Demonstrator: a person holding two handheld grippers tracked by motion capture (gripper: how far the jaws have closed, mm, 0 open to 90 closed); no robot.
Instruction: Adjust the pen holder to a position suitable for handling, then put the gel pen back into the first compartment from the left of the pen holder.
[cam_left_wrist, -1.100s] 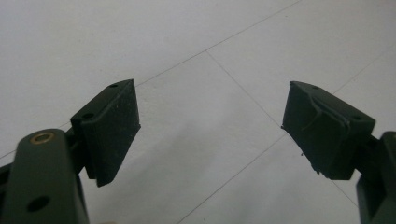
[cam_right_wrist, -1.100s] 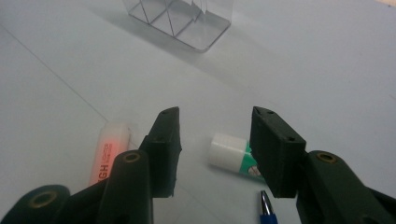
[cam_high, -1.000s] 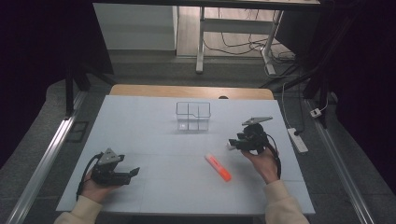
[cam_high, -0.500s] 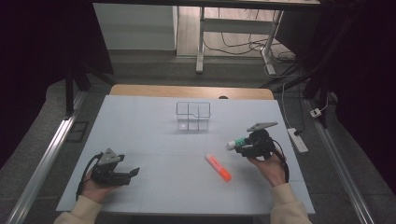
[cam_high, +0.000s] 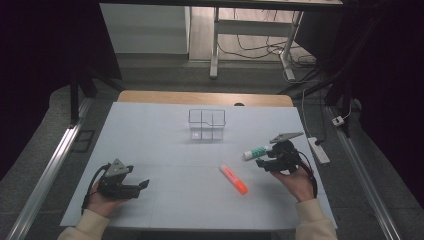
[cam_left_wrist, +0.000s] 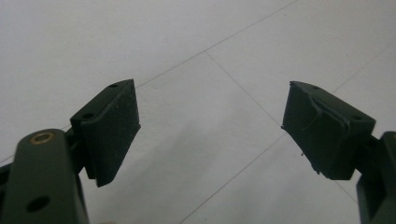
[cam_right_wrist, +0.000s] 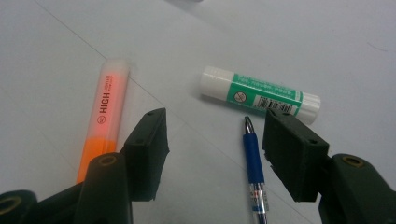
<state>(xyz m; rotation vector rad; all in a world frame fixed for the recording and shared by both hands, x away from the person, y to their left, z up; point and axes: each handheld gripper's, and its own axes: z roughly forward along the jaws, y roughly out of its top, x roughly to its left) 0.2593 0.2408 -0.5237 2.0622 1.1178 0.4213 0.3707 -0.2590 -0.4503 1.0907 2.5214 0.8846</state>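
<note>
On the white table lie an orange highlighter and a green-and-white glue stick. My right gripper hovers just right of both, open. In the right gripper view the highlighter lies left of the left jaw, the glue stick lies crosswise just beyond the right jaw, and a blue pen lies between the jaws near the right one. The right gripper holds nothing. My left gripper rests at the front left, and its own view has the left gripper open over bare table.
A clear compartmented organizer stands at the middle back of the table. A white power strip lies on the floor off the right edge. Metal rails run along both sides of the table.
My right gripper has drawn back a little to the right and toward the person, and the glue stick now shows on the table at its tips. The left gripper has stayed put.
</note>
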